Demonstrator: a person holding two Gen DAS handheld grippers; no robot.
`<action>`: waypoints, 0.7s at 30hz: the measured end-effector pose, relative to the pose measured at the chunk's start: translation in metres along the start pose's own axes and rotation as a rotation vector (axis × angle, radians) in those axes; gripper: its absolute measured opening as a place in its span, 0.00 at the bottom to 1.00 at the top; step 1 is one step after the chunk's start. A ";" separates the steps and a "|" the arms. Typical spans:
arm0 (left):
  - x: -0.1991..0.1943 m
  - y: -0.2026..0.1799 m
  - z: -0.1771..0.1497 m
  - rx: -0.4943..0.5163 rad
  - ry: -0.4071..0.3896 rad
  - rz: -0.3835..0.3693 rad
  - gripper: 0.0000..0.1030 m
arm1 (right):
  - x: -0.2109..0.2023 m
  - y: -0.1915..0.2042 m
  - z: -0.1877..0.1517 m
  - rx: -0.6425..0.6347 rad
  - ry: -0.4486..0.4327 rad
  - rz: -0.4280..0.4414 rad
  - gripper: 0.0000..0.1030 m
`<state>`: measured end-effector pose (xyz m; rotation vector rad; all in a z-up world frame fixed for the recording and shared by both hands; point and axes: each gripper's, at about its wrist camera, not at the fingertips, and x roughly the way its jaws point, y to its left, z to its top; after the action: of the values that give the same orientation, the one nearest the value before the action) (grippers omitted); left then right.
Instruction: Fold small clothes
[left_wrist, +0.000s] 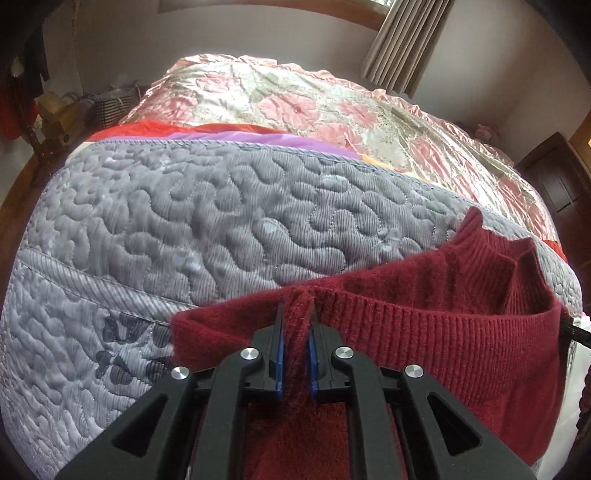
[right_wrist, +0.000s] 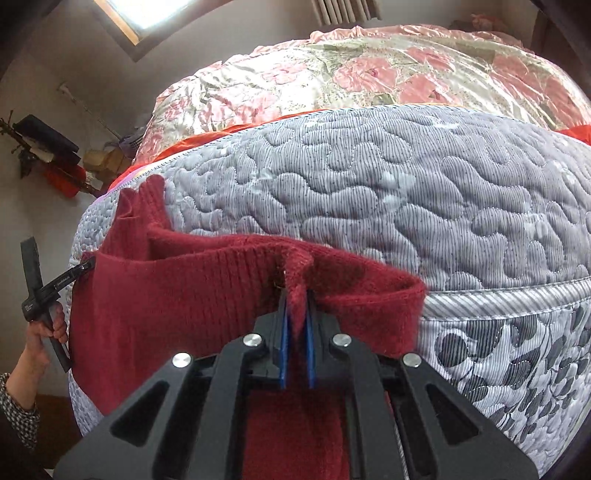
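Between the two grippers, a dark red knitted sweater (left_wrist: 424, 332) is held stretched along the near edge of the bed, its ribbed collar lying on the grey quilted mattress pad (left_wrist: 184, 221). The left gripper (left_wrist: 297, 325) has its blue-padded fingers pinching a raised fold of the knit, and the right gripper (right_wrist: 295, 310) pinches another fold the same way. Seen from the right wrist, the person's left hand (right_wrist: 40, 336) grips the other tool's handle at the sweater's left end; small white print on that tool is too small to read. Beyond the sweater the pad lies open and bare up to the floral satin quilt (right_wrist: 369, 74) at the far side. A curtain (left_wrist: 406, 40) hangs far right.
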<state>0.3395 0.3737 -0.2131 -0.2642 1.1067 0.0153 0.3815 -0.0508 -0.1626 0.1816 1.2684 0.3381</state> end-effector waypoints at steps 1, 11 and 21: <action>0.001 -0.001 0.001 -0.003 0.006 0.003 0.11 | 0.000 0.001 0.001 0.001 0.002 -0.002 0.07; -0.072 0.005 -0.008 -0.004 -0.084 0.050 0.47 | -0.058 0.008 -0.035 -0.041 -0.023 0.019 0.37; -0.125 -0.018 -0.121 0.058 0.001 0.038 0.49 | -0.069 -0.008 -0.165 -0.010 0.138 0.043 0.41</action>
<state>0.1792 0.3447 -0.1500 -0.1914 1.1110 0.0171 0.2070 -0.0909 -0.1509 0.1791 1.4008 0.3992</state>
